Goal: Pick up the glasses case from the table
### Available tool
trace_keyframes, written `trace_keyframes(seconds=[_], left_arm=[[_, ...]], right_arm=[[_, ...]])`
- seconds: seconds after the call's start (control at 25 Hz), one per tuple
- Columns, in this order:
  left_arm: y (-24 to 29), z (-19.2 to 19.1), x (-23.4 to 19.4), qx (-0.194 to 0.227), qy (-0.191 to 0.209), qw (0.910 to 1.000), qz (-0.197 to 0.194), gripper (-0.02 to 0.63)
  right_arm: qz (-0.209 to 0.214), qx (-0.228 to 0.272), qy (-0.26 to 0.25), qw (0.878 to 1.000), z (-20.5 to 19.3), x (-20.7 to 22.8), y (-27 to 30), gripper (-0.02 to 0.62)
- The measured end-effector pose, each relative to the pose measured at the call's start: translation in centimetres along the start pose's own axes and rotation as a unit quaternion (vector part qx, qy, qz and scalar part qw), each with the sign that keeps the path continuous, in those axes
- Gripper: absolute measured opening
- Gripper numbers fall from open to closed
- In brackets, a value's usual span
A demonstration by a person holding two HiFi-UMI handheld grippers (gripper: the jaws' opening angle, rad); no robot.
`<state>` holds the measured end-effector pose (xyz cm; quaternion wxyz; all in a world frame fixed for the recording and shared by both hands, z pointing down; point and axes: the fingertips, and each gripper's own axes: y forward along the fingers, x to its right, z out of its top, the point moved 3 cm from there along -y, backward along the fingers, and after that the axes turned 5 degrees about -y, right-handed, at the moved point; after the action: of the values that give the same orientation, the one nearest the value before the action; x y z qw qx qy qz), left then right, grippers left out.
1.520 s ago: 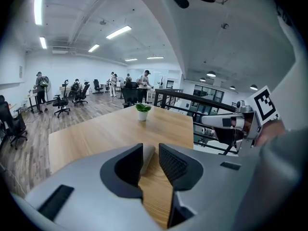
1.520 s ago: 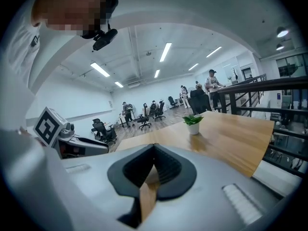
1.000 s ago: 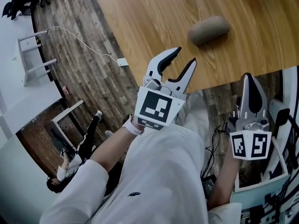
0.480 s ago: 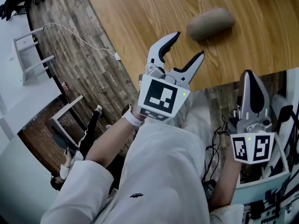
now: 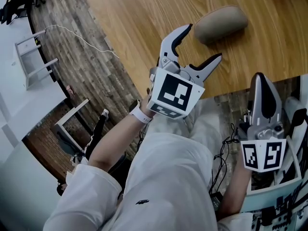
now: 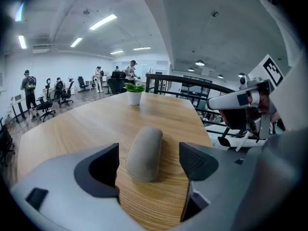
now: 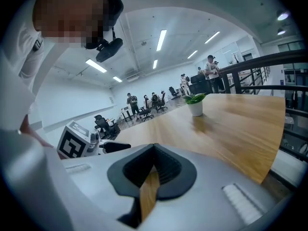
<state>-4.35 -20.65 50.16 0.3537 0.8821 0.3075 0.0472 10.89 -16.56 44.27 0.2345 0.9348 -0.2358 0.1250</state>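
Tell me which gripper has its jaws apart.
The left gripper: its jaws have just been opening and stand wide, the glasses case ahead, untouched. The right gripper has its jaws together.

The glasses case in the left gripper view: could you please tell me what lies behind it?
Behind the glasses case runs bare wooden table, with a potted plant farther back, well apart. The strip of tabletop directly behind the case is covered by it.

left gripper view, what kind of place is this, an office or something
Most likely a large open-plan office or lab. Rolling office chairs stand along the far side, people stand around desks in the background, strip ceiling lights run overhead, and a long wooden table holds a potted plant.
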Motion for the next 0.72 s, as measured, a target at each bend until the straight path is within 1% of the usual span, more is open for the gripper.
trace_keyframes(seconds=[0.12,0.24,0.52,0.72], left_arm=[[0.6,-0.1,-0.2,0.001,0.01,0.9999,-0.002,0.379],[1.6,-0.4,-0.4,-0.001,0.011,0.9999,-0.004,0.383],[3.8,-1.0,-0.7,0.0,0.015,0.9998,-0.009,0.39],[5.8,-1.7,-1.1,-0.01,0.023,0.9996,-0.011,0.394]], right_arm=[[0.0,0.003,0.002,1.0,0.1,0.0,0.2,0.009],[-0.001,0.002,0.004,1.0,-0.1,0.3,0.5,0.009],[-0.004,-0.001,0.011,1.0,-1.2,0.9,1.1,0.009],[-0.005,-0.01,0.017,1.0,-2.3,1.8,1.6,0.009]])
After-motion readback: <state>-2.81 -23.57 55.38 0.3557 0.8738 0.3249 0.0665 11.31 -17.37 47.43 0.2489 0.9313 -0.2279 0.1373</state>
